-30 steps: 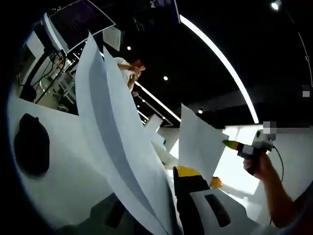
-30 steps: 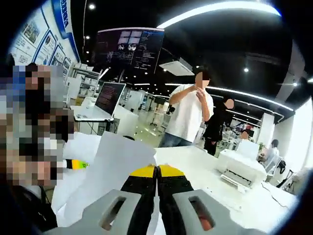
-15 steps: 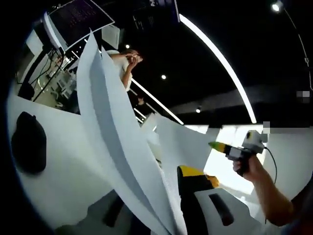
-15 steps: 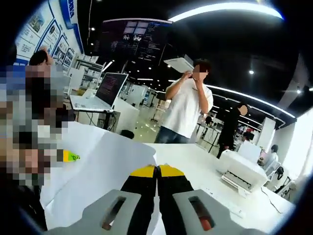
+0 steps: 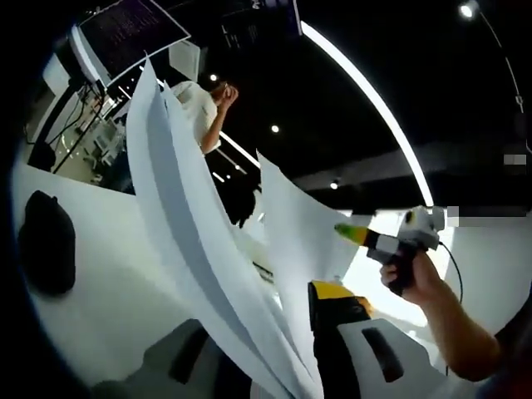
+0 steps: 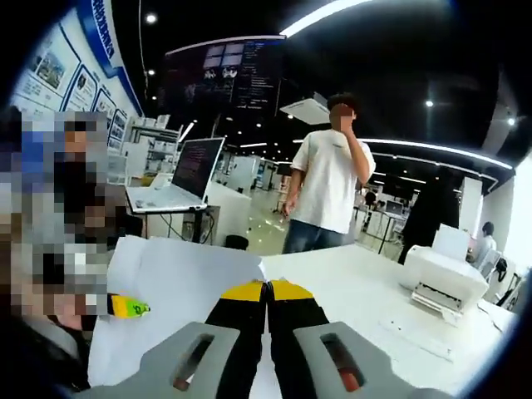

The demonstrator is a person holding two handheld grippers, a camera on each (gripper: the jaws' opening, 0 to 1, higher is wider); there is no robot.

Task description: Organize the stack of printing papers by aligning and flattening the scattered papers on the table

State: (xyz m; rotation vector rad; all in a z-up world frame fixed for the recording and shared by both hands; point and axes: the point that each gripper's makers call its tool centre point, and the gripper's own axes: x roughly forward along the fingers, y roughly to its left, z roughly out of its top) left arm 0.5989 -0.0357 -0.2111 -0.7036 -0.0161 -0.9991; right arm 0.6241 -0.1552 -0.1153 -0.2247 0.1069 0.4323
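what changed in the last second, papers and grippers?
In the left gripper view, the right gripper has swung its sheet closer to the papers the left gripper holds upright. Both grippers stayed shut on paper; nothing released.

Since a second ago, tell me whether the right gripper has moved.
Yes. In the left gripper view, the right gripper has shifted left and up against the long ceiling light, carrying its paper with it.

Dark ceiling w/ strip lights (image 5: 374,100); white table (image 6: 366,291), laptop (image 6: 179,179), printer (image 6: 445,278).
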